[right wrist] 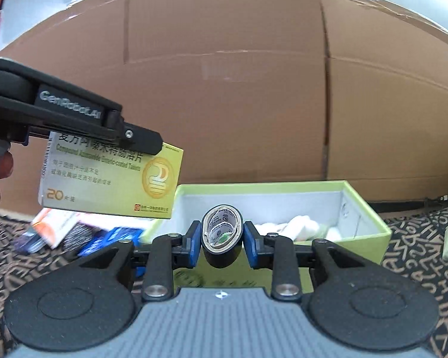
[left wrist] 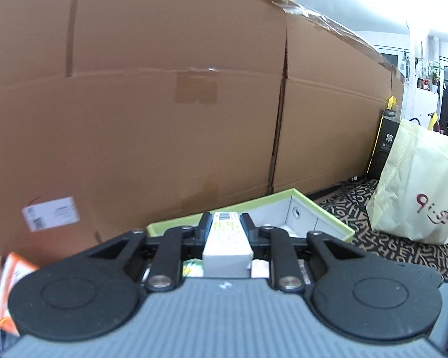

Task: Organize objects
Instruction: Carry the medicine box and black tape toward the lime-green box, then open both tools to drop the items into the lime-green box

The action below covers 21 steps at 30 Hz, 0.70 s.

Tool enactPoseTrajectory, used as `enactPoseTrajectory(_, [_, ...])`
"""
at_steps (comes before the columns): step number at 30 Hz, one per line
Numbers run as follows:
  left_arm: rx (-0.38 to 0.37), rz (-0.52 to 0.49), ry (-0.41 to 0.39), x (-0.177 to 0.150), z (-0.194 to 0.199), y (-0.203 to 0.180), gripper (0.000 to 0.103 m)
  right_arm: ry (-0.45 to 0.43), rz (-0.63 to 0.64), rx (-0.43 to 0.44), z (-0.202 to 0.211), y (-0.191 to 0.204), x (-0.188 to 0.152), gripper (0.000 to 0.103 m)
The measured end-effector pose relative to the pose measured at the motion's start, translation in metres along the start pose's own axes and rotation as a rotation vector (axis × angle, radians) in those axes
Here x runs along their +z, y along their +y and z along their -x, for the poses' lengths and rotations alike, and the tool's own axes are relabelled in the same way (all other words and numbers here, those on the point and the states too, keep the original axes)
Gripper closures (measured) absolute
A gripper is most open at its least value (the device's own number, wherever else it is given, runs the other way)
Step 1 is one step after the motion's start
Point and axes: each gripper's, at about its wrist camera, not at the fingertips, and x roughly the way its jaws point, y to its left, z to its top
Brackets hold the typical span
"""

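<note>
Cardboard wall (right wrist: 239, 89) fills upper frame above patterned carpet (right wrist: 418, 256); left tool (left wrist: 225, 226) grips medicine box (left wrist: 227, 238), right tool (right wrist: 221, 235) clamps tape roll (right wrist: 221, 238) before green box (right wrist: 370, 208).

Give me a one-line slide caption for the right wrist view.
Right gripper squeezes a black tape roll before the green-rimmed box as left gripper carries a yellow tablet box.

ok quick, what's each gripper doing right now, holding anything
Left gripper: closed on the yellow medicine box.
Right gripper: closed on the black tape roll, squeezing it oval.
</note>
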Motion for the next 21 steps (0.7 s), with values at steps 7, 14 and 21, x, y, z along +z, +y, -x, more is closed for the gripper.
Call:
enactPoseTrajectory(7, [0.031,0.055,0.048,-0.005,-0.071,0.003,0.084,0.016,0.015,-0.032,-0.042,-0.023,0.005,0.07])
enactPoseTrajectory(14, [0.112,0.079,0.076,-0.026,-0.112,0.017,0.025,0.063,0.02,-0.036,-0.084,-0.035,-0.003,0.06])
enactPoseTrajectory(21, [0.116,0.113,-0.02,-0.045,-0.078,0.032,0.0,0.0,-0.027,-0.093,-0.06,-0.038,-0.017,0.032])
